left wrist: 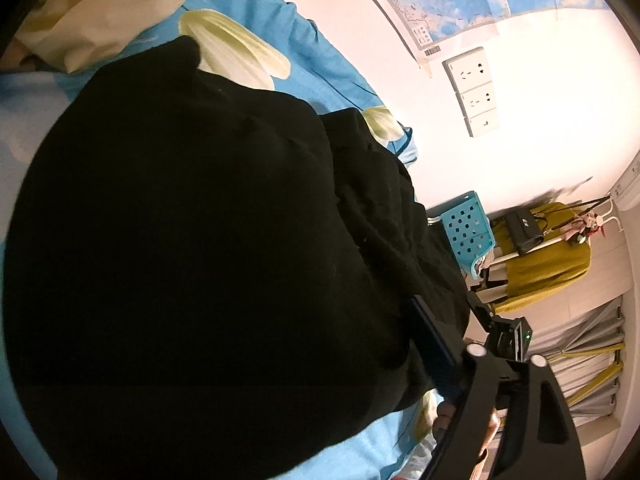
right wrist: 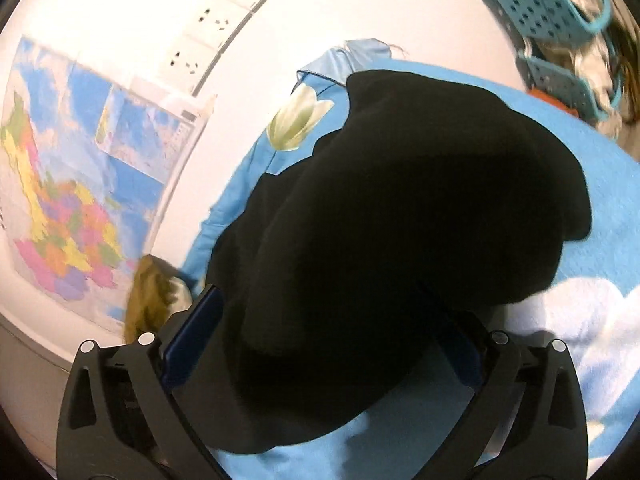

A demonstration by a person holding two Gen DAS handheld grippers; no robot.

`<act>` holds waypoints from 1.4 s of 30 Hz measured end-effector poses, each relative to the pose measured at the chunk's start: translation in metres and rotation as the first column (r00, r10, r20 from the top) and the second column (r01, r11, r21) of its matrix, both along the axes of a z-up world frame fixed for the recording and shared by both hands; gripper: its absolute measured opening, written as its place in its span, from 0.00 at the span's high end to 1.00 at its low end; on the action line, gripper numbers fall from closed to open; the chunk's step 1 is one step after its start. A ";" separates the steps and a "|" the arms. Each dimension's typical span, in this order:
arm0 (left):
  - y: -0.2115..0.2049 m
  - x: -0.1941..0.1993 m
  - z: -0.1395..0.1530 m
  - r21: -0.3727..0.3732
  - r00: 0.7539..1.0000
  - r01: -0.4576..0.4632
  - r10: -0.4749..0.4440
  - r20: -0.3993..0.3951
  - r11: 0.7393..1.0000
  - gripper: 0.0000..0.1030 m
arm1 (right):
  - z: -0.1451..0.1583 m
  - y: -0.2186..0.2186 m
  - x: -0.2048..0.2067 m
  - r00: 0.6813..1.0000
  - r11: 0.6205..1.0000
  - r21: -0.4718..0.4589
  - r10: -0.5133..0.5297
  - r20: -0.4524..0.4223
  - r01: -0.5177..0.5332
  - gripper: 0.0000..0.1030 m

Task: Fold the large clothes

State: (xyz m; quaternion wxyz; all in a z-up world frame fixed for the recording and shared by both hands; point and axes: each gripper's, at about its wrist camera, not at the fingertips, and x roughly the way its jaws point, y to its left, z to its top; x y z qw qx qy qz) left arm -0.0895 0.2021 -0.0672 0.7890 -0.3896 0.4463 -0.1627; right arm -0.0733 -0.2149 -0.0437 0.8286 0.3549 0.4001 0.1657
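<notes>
on the blue bed (right wrist: 624, 216) a black garment (right wrist: 400, 200) lies bunched; right gripper (right wrist: 328, 360) jaws released around it, left gripper (left wrist: 472, 360) jaws spread wide.

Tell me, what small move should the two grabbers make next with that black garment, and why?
Probably draw the right gripper back clear. Its jaws stand wide, with the black garment lying bunched between them on the blue bedsheet, apparently let go. Its edges need finding again.
</notes>
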 end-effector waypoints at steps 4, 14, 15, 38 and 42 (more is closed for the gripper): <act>-0.016 0.006 0.006 0.091 0.999 0.035 -0.037 0.026 0.995 0.07 | 0.000 0.008 0.004 1.000 1.000 -0.023 -0.002 0.030 0.003 0.04; -0.025 0.008 0.011 0.221 1.000 0.012 -0.010 -0.007 0.975 0.25 | 0.001 -0.001 0.012 0.998 0.998 -0.010 0.057 0.020 -0.056 0.37; -0.027 0.008 0.011 0.235 1.000 0.013 -0.011 -0.008 0.972 0.25 | 0.000 -0.001 0.013 0.998 0.998 -0.011 0.066 0.010 -0.066 0.29; -0.019 0.010 0.009 0.227 0.999 0.035 -0.032 -0.015 0.973 0.41 | -0.007 0.006 0.031 0.989 0.990 -0.014 0.143 -0.026 -0.143 0.34; -0.013 0.010 0.007 0.207 0.999 0.029 -0.026 -0.020 0.978 0.49 | -0.006 0.011 0.036 0.986 0.986 -0.014 0.163 -0.027 -0.164 0.46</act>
